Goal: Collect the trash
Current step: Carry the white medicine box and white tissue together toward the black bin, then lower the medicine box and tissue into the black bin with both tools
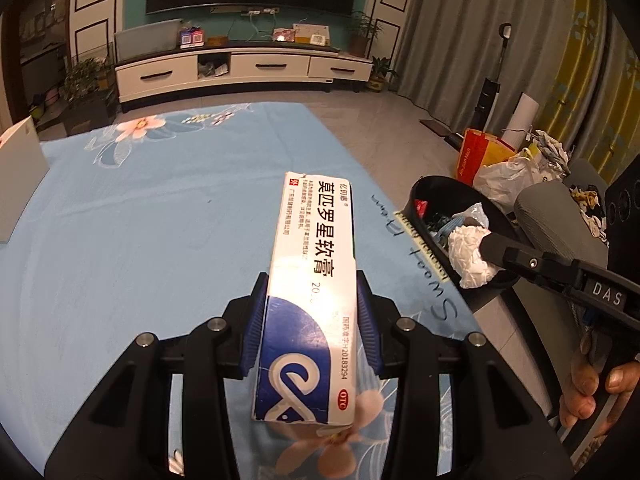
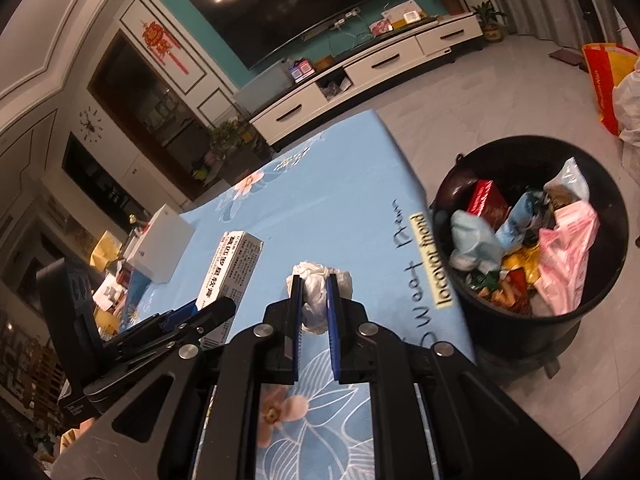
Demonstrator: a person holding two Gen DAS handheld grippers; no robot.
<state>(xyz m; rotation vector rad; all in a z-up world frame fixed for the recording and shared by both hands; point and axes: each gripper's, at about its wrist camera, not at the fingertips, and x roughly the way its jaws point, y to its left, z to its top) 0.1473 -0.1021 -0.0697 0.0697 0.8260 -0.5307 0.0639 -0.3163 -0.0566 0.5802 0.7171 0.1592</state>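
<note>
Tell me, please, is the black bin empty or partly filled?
Partly filled: the black bin holds wrappers, a red box and a pink bag, below its rim.

Teal wall (image 1: 136,0), white TV cabinet (image 1: 244,70)

Dim warm indoor light, ceiling lamps mirrored in television (image 2: 316,8), fisheye-bent dark corners.

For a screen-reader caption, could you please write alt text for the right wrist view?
The right gripper jaws pinch a crumpled white tissue above a blue floral tablecloth. A black trash bin full of wrappers stands to the right; the left gripper holds a medicine box.
</note>
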